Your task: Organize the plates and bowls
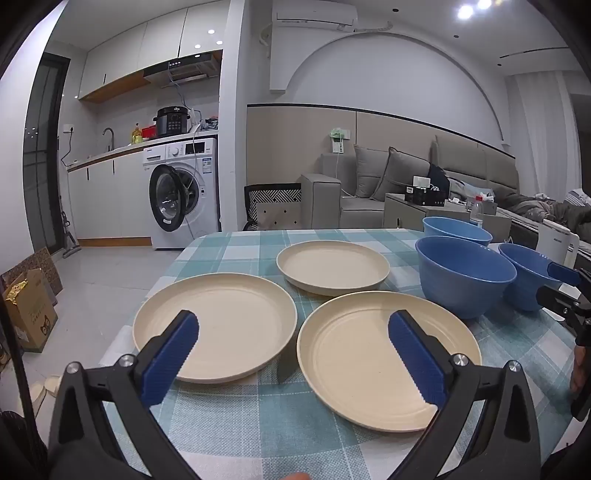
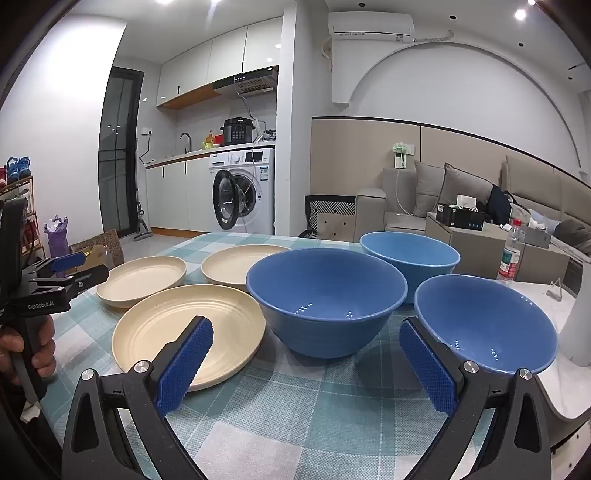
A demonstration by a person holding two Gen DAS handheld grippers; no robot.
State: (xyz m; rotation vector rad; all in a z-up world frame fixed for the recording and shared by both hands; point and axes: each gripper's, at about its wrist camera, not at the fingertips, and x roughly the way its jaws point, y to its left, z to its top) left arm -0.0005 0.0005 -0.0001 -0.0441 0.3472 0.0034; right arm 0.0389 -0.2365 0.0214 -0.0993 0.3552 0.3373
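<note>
Above the plates (image 1: 343, 350), both grippers' fingers (image 1: 173, 354) gape wide, empty.

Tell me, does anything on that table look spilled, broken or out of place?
Nothing stands out. Three cream plates and three blue bowls sit upright, empty and unstacked on the checked tablecloth.

Checked tablecloth (image 1: 258, 424), white washing machine (image 1: 184, 192) with open door, grey sofa (image 1: 369, 192), plastic bottle (image 2: 511, 251), wall-mounted air conditioner (image 2: 371, 26).
</note>
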